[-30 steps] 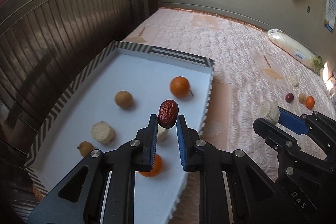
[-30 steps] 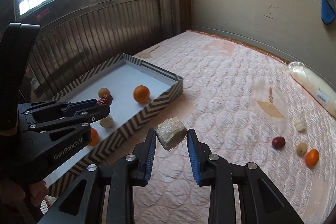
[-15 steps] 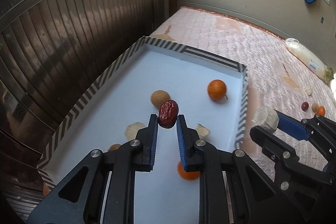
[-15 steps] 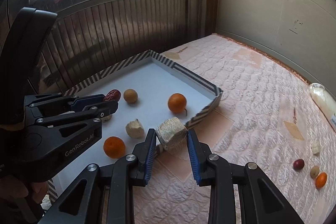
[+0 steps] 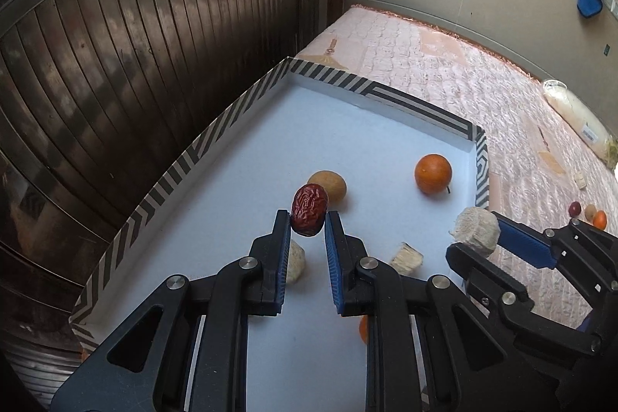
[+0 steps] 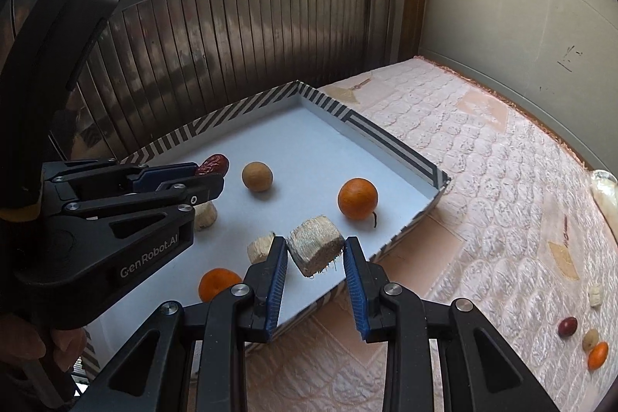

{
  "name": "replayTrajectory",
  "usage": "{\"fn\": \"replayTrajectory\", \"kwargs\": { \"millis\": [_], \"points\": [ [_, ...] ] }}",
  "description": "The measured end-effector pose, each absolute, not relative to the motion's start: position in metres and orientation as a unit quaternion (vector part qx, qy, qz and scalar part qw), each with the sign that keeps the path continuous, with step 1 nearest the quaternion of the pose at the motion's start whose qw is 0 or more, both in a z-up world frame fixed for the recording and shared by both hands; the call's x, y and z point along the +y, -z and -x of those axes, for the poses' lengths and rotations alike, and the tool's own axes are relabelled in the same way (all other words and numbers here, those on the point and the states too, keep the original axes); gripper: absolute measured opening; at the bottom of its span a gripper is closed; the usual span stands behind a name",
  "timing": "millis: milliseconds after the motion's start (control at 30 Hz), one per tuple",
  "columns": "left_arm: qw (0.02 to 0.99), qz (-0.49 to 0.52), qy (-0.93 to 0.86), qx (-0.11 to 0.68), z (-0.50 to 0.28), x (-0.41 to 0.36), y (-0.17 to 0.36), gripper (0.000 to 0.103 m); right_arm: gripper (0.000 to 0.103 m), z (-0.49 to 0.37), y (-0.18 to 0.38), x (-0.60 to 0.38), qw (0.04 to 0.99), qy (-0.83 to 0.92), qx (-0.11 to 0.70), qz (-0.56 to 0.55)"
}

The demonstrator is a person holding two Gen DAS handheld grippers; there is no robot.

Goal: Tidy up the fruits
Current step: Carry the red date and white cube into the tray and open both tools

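Note:
My left gripper [image 5: 308, 219] is shut on a wrinkled red date [image 5: 309, 209] and holds it above the white floor of the striped-rim tray [image 5: 216, 138]. My right gripper [image 6: 316, 250] is shut on a pale fibrous chunk [image 6: 316, 250], hanging just inside the tray's near-right rim [image 6: 409, 222]. In the tray lie an orange [image 6: 357, 194], a tan round fruit [image 6: 257, 176], a second orange [image 6: 217, 282] and two pale chunks [image 6: 260, 246]. The right gripper also shows in the left wrist view [image 5: 479, 230], and the left gripper in the right wrist view [image 6: 210, 172].
The tray sits on a pink quilted mattress [image 6: 483, 180] against a dark slatted wooden wall [image 5: 135, 64]. Far right on the mattress lie a dark red fruit [image 6: 567, 327], a tan one [image 6: 590, 339], a small orange [image 6: 598, 356] and a pale piece [image 6: 595, 294]. A clear plastic bag [image 5: 579, 118] lies by the wall.
Both grippers have moved leftward over the tray, still holding the date and the chunk. The right one went from above the mattress to above the tray's rim.

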State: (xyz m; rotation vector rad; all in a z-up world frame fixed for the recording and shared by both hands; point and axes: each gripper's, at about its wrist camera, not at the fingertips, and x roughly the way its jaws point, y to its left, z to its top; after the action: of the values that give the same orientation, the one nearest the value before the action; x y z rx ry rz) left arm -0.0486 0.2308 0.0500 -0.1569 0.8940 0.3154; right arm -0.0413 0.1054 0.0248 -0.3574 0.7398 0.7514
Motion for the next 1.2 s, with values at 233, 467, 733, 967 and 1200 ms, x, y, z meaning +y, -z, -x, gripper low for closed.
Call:
{"fn": "replayTrajectory", "kwargs": {
  "millis": [233,467,733,967,1200],
  "points": [
    [0.884,0.076,-0.146,0.437,0.042,0.231,-0.044,0.017,0.029,0.028,-0.016,0.119,0.843,-0.355,0.362,0.179],
    [0.881,0.077,-0.146,0.443,0.037,0.234,-0.04,0.017,0.029,0.018,-0.005,0.129,0.836,-0.356,0.375,0.186],
    [0.878,0.078,-0.144,0.449,0.033,0.235,-0.035,0.017,0.029,0.01,0.0,0.135,0.834,-0.353,0.381,0.187],
    [0.876,0.078,-0.149,0.453,0.034,0.235,-0.035,0.017,0.029,0.006,0.0,0.137,0.836,-0.353,0.379,0.182],
    [0.873,0.082,-0.153,0.456,0.035,0.237,-0.035,0.019,0.034,0.007,-0.004,0.129,0.837,-0.358,0.383,0.153]
  ]
}}
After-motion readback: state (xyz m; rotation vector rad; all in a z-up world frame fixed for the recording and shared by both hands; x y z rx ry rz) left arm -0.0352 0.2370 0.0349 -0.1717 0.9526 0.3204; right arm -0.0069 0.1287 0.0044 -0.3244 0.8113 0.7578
